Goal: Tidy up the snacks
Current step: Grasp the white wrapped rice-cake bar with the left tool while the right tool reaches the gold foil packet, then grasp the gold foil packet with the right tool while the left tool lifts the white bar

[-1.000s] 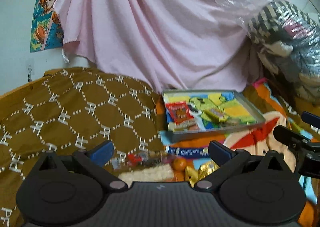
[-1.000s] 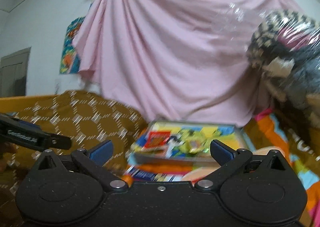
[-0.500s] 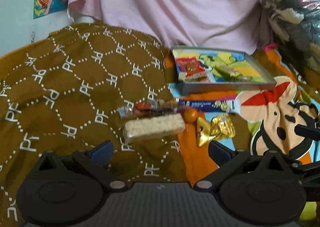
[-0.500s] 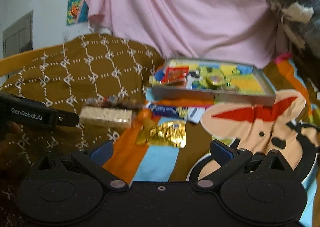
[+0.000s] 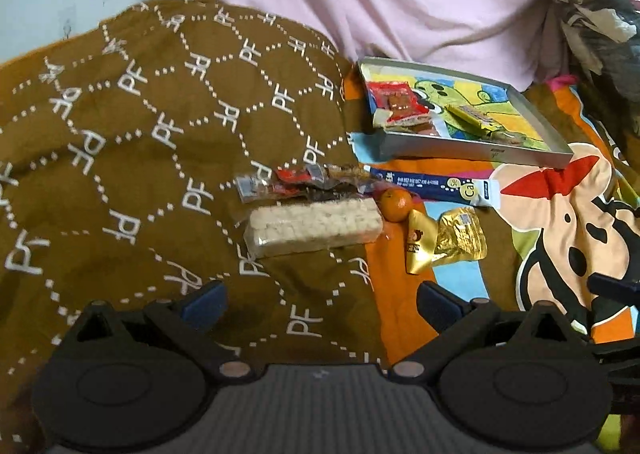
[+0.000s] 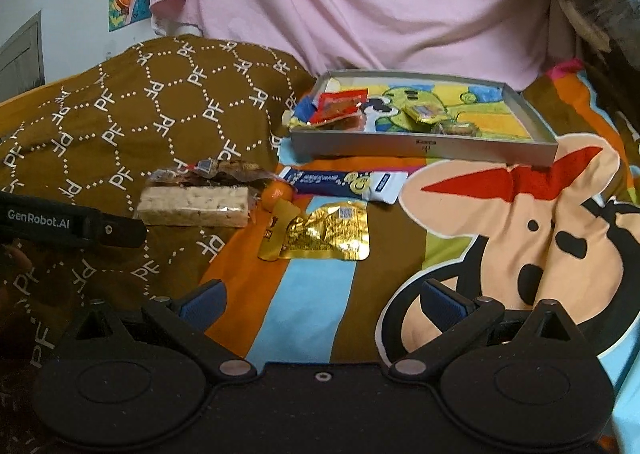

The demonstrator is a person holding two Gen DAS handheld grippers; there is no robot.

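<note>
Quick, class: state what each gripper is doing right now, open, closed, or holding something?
Left gripper: open, fingers spread, holding nothing.
Right gripper: open, fingers spread, holding nothing.

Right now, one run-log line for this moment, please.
left gripper: open, empty | right gripper: open, empty | tray: some snacks inside | rice bar, orange, gold pouch: loose on bedding

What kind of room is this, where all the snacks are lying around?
Probably a bedroom, with the snacks spread on a bed. A brown patterned blanket and a cartoon bedsheet cover the soft surface, a pink cloth hangs behind, and a cartoon poster is stuck on the wall.
</note>
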